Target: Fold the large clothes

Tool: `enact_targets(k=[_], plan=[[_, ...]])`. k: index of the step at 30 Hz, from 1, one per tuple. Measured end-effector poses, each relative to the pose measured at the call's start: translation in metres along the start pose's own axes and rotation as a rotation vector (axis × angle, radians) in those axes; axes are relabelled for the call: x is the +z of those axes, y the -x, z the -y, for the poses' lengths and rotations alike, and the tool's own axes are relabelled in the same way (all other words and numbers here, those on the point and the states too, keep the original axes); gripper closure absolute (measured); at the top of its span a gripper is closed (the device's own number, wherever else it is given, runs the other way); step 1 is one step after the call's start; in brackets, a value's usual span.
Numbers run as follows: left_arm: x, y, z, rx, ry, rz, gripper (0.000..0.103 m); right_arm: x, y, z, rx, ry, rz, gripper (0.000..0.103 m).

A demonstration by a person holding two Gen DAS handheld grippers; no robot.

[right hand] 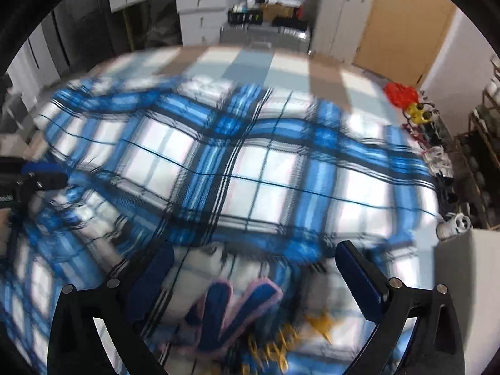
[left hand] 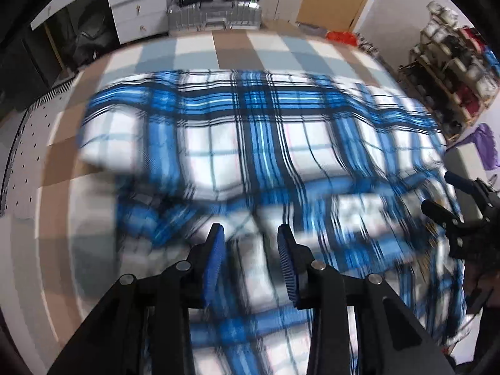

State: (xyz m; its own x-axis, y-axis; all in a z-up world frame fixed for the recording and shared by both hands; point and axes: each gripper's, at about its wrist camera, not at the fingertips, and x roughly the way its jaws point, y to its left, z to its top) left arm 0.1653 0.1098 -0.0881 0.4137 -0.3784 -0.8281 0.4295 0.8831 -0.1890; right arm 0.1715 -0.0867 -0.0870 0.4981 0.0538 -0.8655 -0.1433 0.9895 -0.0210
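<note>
Left wrist view, blurred plaid garment [left hand: 250, 143], left tongs [left hand: 251, 250] seemingly empty

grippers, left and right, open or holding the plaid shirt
left claw: open, nothing between the fingers.
right claw: open wide above the plaid shirt, holding nothing.

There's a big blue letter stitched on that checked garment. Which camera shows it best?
The right wrist view. The blue letter patch with its pink edging lies on the plaid garment between the open right gripper fingers, though blurred. The left wrist view shows only plaid cloth; no letter can be made out there.
</note>
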Motion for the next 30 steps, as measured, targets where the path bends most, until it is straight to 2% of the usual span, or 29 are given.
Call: enact_targets(k=[2,6,8,10,11,13,17,20,22,24,26,27,29,30], plan=[[-0.019,0.009,-0.008,-0.023,-0.015,-0.032,0.073,-0.017,0.005,0.005,0.005,-0.013,-0.059,0.000],[-0.079,0.021,-0.030,-0.043,-0.012,-0.061,0.073,-0.066,0.015,0.017,0.018,-0.037,-0.130,0.000],[-0.096,0.013,-0.030,-0.013,-0.002,-0.111,0.075,-0.086,0.011,0.022,0.037,-0.053,-0.174,0.000],[-0.113,0.024,-0.033,-0.005,-0.005,-0.043,0.072,-0.102,0.019,0.021,-0.007,-0.041,-0.139,0.000],[-0.119,0.025,-0.035,0.014,-0.003,-0.059,0.072,-0.108,0.021,0.020,0.001,-0.045,-0.161,0.000],[-0.132,0.033,-0.034,0.038,-0.016,-0.074,0.071,-0.115,0.034,0.018,0.019,-0.068,-0.146,0.000],[-0.152,0.060,-0.032,0.017,-0.006,-0.043,0.071,-0.122,0.069,0.004,0.083,-0.102,-0.069,0.000],[-0.162,0.078,-0.043,-0.016,0.040,-0.032,0.071,-0.122,0.096,-0.016,0.198,-0.129,0.012,0.000],[-0.172,0.089,-0.049,-0.038,0.062,-0.019,0.071,-0.120,0.110,-0.031,0.304,-0.154,0.093,0.000],[-0.180,0.100,-0.061,-0.006,0.069,0.015,0.071,-0.126,0.128,-0.045,0.439,-0.192,0.231,0.000],[-0.188,0.113,-0.069,0.017,0.070,0.073,0.071,-0.138,0.142,-0.051,0.504,-0.216,0.344,0.000],[-0.192,0.115,-0.069,0.021,0.065,0.069,0.071,-0.143,0.146,-0.057,0.534,-0.209,0.400,0.000],[-0.197,0.111,-0.067,0.025,0.053,0.035,0.071,-0.148,0.148,-0.064,0.534,-0.184,0.460,0.000],[-0.203,0.109,-0.068,0.021,0.051,0.013,0.071,-0.151,0.149,-0.070,0.508,-0.157,0.472,0.000]])
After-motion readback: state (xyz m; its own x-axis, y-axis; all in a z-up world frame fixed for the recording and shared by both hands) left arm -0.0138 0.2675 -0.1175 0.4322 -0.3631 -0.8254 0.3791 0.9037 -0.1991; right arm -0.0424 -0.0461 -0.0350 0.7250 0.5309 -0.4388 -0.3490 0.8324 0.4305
